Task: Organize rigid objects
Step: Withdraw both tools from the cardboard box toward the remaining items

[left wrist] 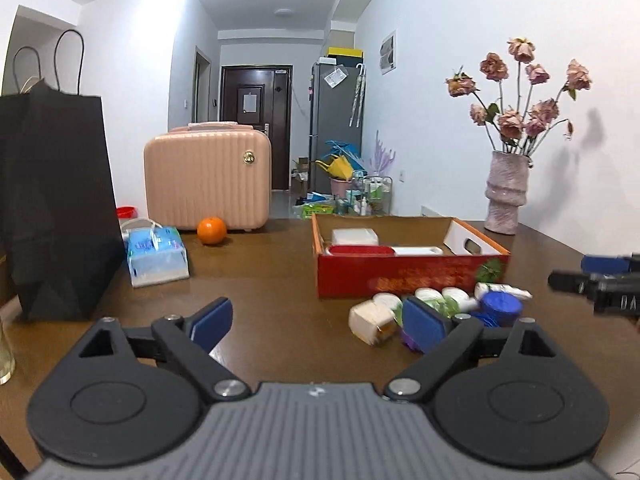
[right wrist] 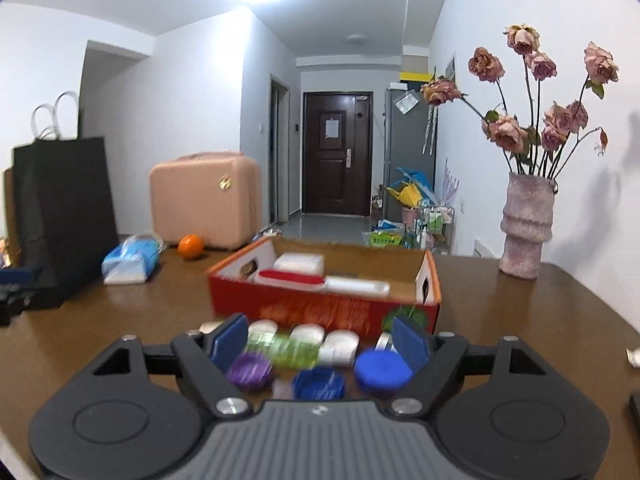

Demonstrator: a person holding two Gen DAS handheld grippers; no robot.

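A red cardboard box [left wrist: 400, 276] [right wrist: 320, 304] stands on the brown table and holds a white box, a red-lidded container [right wrist: 290, 276] and a flat white case. Several small jars and lids lie in front of it: a purple jar [right wrist: 250, 368], two blue lids [right wrist: 382, 368], white-capped bottles [right wrist: 340, 346] and a cream jar [left wrist: 370, 322]. My left gripper [left wrist: 316, 322] is open and empty, left of the cluster. My right gripper [right wrist: 320, 342] is open, hovering just above the cluster, holding nothing. It also shows at the right edge of the left wrist view [left wrist: 596, 280].
A black paper bag [left wrist: 56, 204], a blue tissue pack [left wrist: 156, 256], an orange [left wrist: 212, 230] and a pink case [left wrist: 208, 180] stand left and behind. A vase of dried roses [right wrist: 524, 228] stands at the back right.
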